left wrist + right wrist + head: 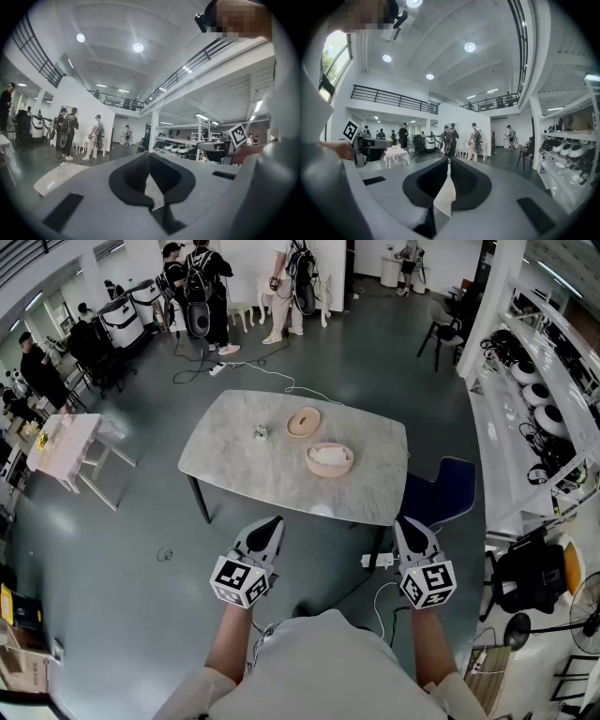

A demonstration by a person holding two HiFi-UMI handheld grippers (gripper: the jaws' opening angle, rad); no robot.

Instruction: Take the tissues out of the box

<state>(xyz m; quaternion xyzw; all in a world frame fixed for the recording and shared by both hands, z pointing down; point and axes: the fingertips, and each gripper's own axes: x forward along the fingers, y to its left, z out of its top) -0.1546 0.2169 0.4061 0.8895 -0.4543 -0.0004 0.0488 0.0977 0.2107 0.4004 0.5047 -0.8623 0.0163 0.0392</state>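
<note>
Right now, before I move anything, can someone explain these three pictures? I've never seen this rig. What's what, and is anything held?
There is no robot here: a person holds a pair of tongs in each hand. The head view looks down from a camera on their head. It shows the left tongs and right tongs short of a marble table. On the table sit a round box with white tissues inside, what looks like its lid beside it, and a small object too small to name. The other two pictures look along each pair's jaws: both are shut and empty.
</note>
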